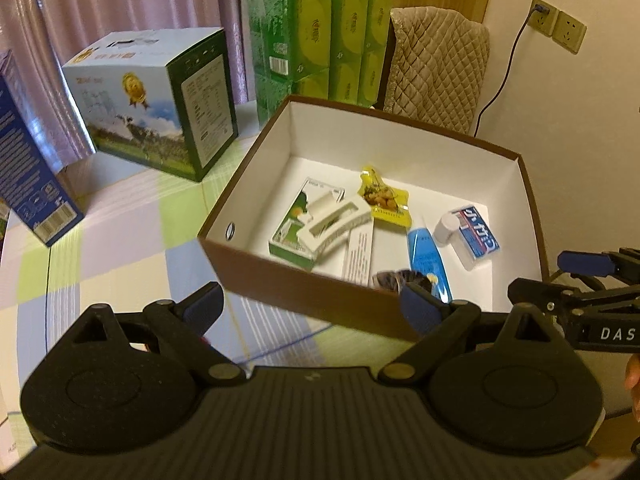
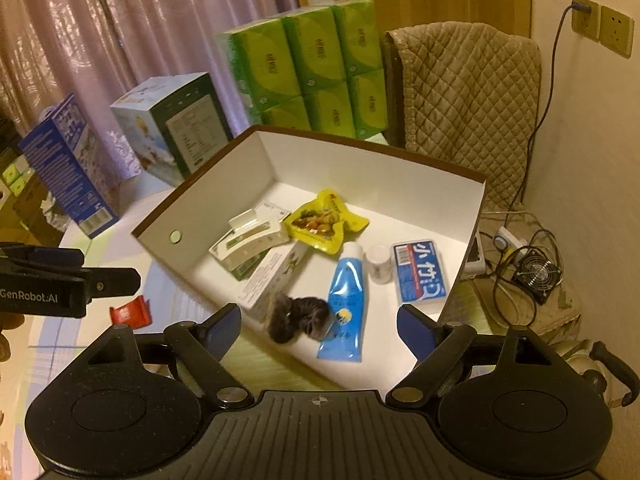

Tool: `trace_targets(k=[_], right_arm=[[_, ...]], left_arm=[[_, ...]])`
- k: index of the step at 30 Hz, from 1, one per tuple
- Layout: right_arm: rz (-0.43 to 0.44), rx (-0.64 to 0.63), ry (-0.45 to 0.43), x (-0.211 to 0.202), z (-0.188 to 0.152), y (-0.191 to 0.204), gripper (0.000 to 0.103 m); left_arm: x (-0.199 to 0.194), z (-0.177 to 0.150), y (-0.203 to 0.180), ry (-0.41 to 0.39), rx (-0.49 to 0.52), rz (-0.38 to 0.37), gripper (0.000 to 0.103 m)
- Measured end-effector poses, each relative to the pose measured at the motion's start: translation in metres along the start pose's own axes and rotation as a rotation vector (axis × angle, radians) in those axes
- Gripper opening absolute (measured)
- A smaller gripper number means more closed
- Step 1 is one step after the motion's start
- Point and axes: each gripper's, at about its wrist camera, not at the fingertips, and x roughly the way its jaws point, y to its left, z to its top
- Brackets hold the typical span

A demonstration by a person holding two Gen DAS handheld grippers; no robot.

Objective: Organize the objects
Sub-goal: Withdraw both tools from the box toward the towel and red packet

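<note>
Brown cardboard box (image 2: pixel 460 216) on a checked tablecloth (image 1: pixel 120 248) holds a blue tube (image 2: pixel 346 292), yellow packet (image 2: pixel 324 222) and a blurred dark item, perhaps a scrunchie (image 2: pixel 300 316), while left gripper (image 1: pixel 312 304) and right gripper (image 2: pixel 320 328) hover near its front, fingers spread, empty.

left gripper (image 1: pixel 310 306): I see a black ribbed body, two round discs, brass pivot screws, blue pads on the fingers (image 1: pixel 204 306)
right gripper (image 2: pixel 320 330): same black build, blue pads, small crosshair mark
side markings: I read white "DAS" and "GenRobot.AI"
</note>
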Motion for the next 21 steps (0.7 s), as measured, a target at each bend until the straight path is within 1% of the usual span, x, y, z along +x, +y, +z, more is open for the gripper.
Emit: trace_targets(k=[11,21], right_arm=[[0.032,-0.04,0.025,-0.012,-0.024,0.028,0.082],[0.064,-0.076,0.054,-0.015,-0.042,0.054,0.082]], left_arm=[[-0.025,-0.039,0.012,0.017,-0.04,0.008,0.094],[-0.036,-0.073,0.022,0.05,-0.069,0.015,0.094]])
